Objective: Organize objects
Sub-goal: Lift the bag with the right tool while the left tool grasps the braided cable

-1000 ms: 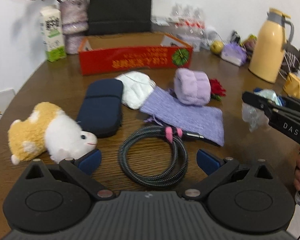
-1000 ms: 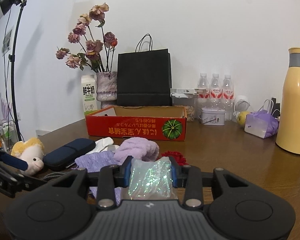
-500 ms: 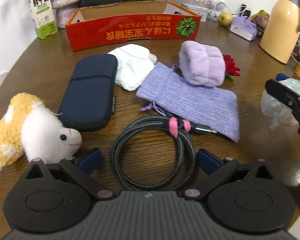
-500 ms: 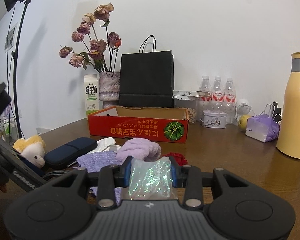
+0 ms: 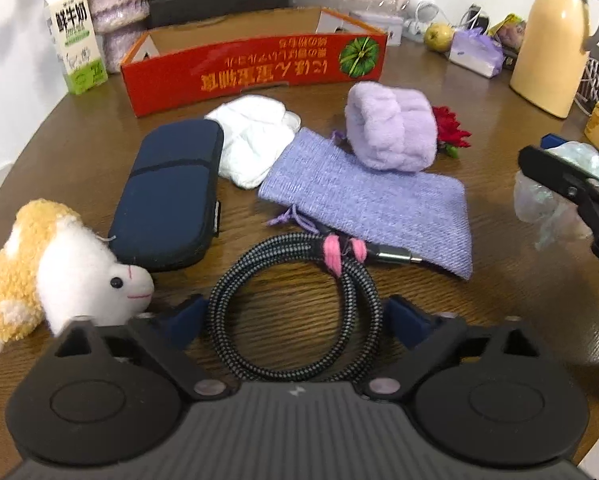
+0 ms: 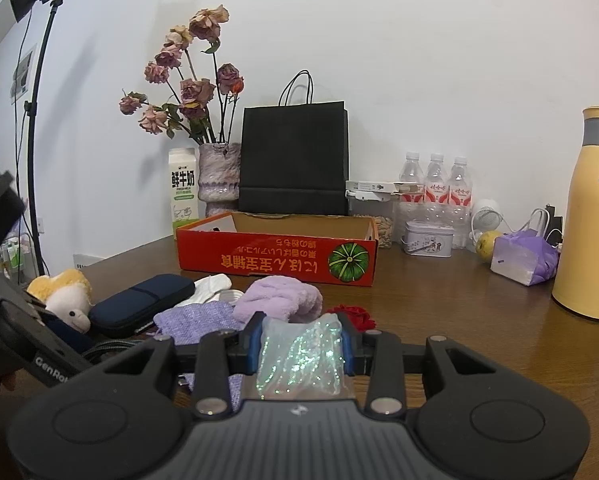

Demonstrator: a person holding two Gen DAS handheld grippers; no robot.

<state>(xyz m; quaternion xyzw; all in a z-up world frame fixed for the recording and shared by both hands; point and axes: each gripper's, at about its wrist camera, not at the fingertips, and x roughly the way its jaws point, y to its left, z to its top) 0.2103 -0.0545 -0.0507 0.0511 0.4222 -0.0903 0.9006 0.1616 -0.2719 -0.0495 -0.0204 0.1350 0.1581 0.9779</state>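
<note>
A coiled black-and-grey braided cable [image 5: 351,280] with pink ties lies on the brown table, inside my left gripper [image 5: 295,316]. Its blue pads are closing on the coil's two sides and stand just clear of it. Beyond it lie a purple knit pouch [image 5: 371,204], a lilac fluffy roll [image 5: 391,132], a white cloth [image 5: 255,140], a navy case [image 5: 171,192] and a plush toy [image 5: 59,264]. A red cardboard box [image 5: 259,68] stands open at the back. My right gripper [image 6: 301,340] is shut on a shimmering clear plastic bag [image 6: 303,356], held above the table to the right.
A red fabric flower [image 5: 451,130] lies beside the lilac roll. A milk carton [image 5: 75,52], a vase of dried roses [image 6: 219,184], a black paper bag [image 6: 293,160], water bottles [image 6: 435,188] and a yellow thermos [image 5: 555,40] line the back and right of the table.
My left gripper has come forward and tipped down over the cable coil, and its jaws have narrowed toward the coil. The right gripper holds the plastic bag still.
</note>
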